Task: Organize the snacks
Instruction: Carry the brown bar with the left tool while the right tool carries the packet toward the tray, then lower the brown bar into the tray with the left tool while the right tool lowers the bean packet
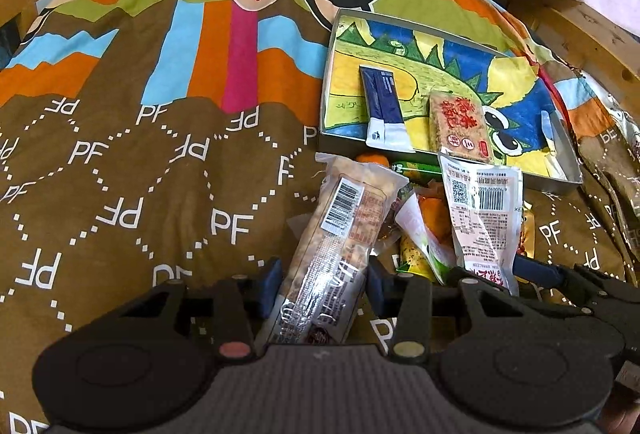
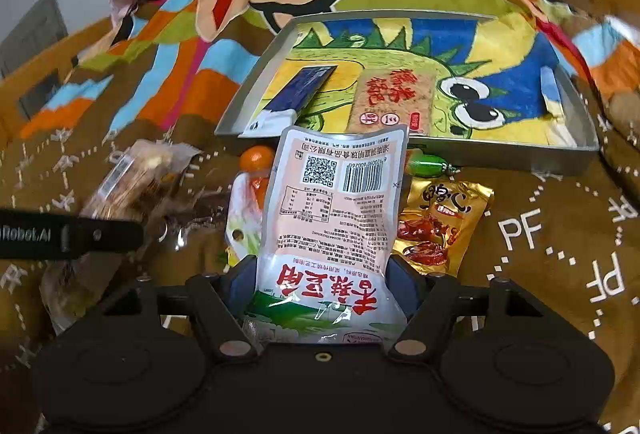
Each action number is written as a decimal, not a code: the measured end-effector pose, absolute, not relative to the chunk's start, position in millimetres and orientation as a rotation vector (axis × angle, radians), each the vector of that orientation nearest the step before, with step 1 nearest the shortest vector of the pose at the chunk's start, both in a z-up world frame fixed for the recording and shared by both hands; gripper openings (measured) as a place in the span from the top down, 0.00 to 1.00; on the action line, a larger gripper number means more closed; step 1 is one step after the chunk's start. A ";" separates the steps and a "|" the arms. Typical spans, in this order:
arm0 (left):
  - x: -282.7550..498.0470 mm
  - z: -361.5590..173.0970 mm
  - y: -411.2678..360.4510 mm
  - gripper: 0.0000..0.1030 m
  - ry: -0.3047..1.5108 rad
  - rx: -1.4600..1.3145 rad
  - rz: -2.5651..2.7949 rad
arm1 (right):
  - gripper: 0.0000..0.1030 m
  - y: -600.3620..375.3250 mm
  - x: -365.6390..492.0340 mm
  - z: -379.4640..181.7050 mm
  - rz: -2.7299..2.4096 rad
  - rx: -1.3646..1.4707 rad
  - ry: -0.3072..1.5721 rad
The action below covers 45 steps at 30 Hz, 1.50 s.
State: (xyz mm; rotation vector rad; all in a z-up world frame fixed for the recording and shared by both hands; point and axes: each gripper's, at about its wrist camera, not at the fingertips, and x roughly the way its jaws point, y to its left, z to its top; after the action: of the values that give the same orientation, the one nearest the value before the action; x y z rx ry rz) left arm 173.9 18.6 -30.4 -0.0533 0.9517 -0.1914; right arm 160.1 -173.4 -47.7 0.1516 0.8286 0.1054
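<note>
Left wrist view: far right on the patterned bedspread (image 1: pixel 132 170), a shallow tray (image 1: pixel 326 102) with a dinosaur drawing on its floor. Inside, a dark blue sachet (image 1: pixel 382 102) lying left, a reddish rice cracker bar (image 1: pixel 460 122) just right of it, both near the tray's near wall. Nearer than the tray, a loose heap of snack packets (image 1: pixel 420 230). In the foreground, left gripper (image 1: pixel 322 274) angled downward, jaws narrowed and clamped on both sides of a long clear-wrapped nut bar (image 1: pixel 340 230), barcode face up, far end pointing toward the tray.

Right wrist view: same tray (image 2: pixel 520 150) straight ahead, holding the blue sachet (image 2: pixel 304 86) left and the cracker bar (image 2: pixel 390 94) at centre. Right gripper (image 2: pixel 324 278) tilted downward, jaws moderately wide, a white and pink pouch (image 2: pixel 332 202) standing between them; blue pads against its lower edges. Gold packet (image 2: pixel 444 222) on the bedspread just right, an orange-capped item (image 2: pixel 256 158) and a green one (image 2: pixel 426 164) beyond, nut bar (image 2: pixel 136 178) at far left.
</note>
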 end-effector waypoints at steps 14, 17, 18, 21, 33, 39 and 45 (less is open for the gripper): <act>180.3 -22.2 20.7 0.53 0.892 -0.115 -0.222 | 0.34 -178.4 178.7 -47.7 0.109 0.192 0.814; 180.9 -22.6 20.6 0.53 0.887 -0.121 -0.226 | 0.37 -175.3 175.0 -46.9 0.101 0.158 0.811; 181.0 -22.4 20.8 0.53 0.885 -0.123 -0.227 | 0.37 -173.5 173.7 -46.2 0.099 0.141 0.807; 180.9 -20.9 22.1 0.53 0.873 -0.129 -0.230 | 0.39 -168.1 168.6 -43.4 0.091 0.093 0.794; 186.3 -12.7 24.0 0.53 0.801 -0.188 -0.246 | 0.38 -167.6 156.9 -13.7 0.036 -0.076 0.634; 214.3 -4.2 19.0 0.53 0.738 -0.247 -0.251 | 0.38 -188.9 172.6 17.9 0.071 -0.147 0.564; 246.0 2.6 2.7 0.53 0.673 -0.269 -0.274 | 0.38 -236.5 206.1 30.4 0.047 -0.149 0.473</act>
State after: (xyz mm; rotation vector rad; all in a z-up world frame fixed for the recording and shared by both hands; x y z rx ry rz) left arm 246.0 2.7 2.6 -0.2692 0.6726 -0.2737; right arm 206.1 -236.5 30.4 -0.1494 0.4730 0.0465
